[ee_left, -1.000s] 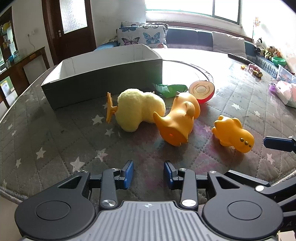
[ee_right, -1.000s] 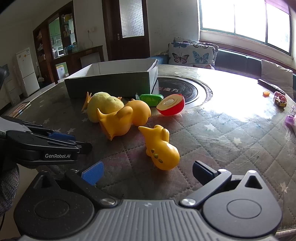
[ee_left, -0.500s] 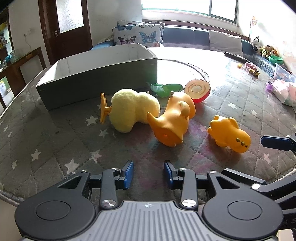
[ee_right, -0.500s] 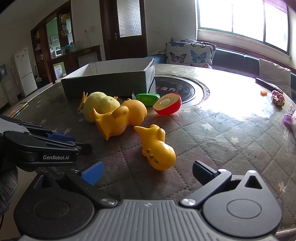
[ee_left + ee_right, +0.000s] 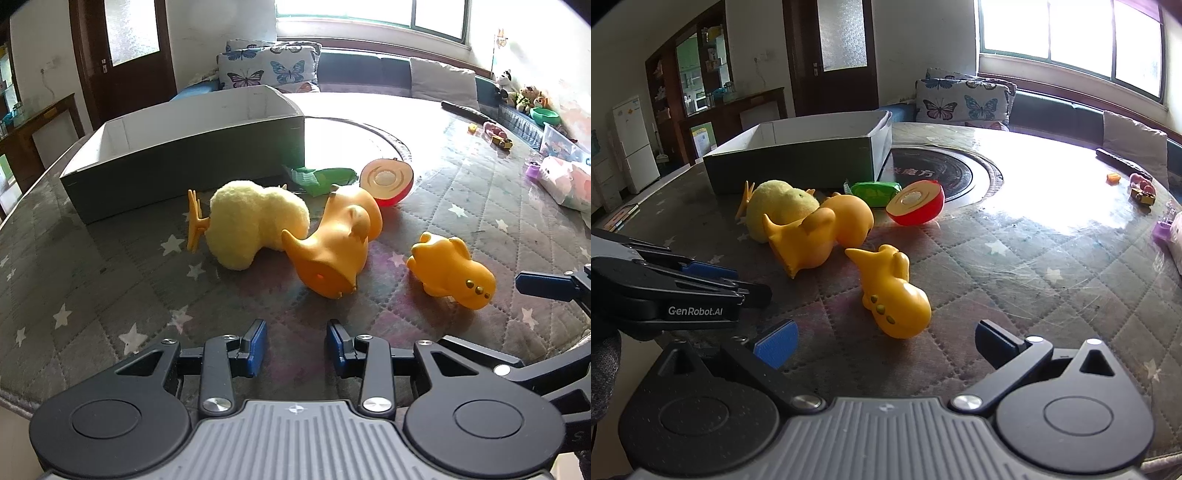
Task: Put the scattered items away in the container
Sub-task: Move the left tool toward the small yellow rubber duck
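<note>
A grey open box (image 5: 192, 155) (image 5: 798, 162) stands at the far left of the quilted table. In front of it lie a plush yellow duck (image 5: 255, 225) (image 5: 779, 203), a large orange rubber duck (image 5: 340, 247) (image 5: 816, 236), a small orange rubber toy (image 5: 450, 273) (image 5: 894, 295), a green packet (image 5: 321, 179) (image 5: 873, 192) and a red apple half (image 5: 386, 181) (image 5: 916, 203). My left gripper (image 5: 295, 345) is open and empty, short of the large duck. My right gripper (image 5: 882, 341) is open wide and empty, just short of the small orange toy.
A dark round hotplate (image 5: 942, 173) is set in the table's middle. Small toys (image 5: 498, 136) and a plastic bag (image 5: 569, 184) lie at the far right. A cushioned bench (image 5: 369, 74) runs behind. The table edge is close under both grippers.
Both grippers have drawn back a little from the toys and risen slightly. The toys have not moved. Both stay open.
</note>
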Demonstrator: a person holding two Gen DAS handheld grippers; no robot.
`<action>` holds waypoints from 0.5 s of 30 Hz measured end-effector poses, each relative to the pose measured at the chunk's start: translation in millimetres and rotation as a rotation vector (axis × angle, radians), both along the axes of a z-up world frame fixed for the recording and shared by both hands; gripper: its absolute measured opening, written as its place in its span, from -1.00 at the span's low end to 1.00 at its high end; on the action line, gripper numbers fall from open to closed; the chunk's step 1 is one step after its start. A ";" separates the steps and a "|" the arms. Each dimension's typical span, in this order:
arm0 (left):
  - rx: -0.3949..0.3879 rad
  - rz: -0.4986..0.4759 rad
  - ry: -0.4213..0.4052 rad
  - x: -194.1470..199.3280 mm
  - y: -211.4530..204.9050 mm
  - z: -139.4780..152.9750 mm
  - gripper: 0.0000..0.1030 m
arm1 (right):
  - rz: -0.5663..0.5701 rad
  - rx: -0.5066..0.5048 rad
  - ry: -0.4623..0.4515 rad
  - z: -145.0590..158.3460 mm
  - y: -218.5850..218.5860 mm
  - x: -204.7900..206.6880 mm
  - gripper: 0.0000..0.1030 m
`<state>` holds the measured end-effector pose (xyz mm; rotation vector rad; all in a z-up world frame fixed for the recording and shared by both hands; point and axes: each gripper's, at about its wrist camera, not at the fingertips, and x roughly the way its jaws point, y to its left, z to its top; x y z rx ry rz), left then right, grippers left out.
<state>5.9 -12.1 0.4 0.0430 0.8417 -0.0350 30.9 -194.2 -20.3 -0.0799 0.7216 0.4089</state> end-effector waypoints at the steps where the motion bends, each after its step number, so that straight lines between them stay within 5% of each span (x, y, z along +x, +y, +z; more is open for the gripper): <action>1: -0.001 -0.002 0.001 0.4 -0.4 0.1 -0.25 | -0.001 -0.001 -0.001 -0.2 -0.1 0.4 1.00; 15: -0.069 -0.072 0.033 9.3 -8.5 3.7 -0.26 | -0.012 -0.002 0.009 -2.6 -5.7 7.5 0.92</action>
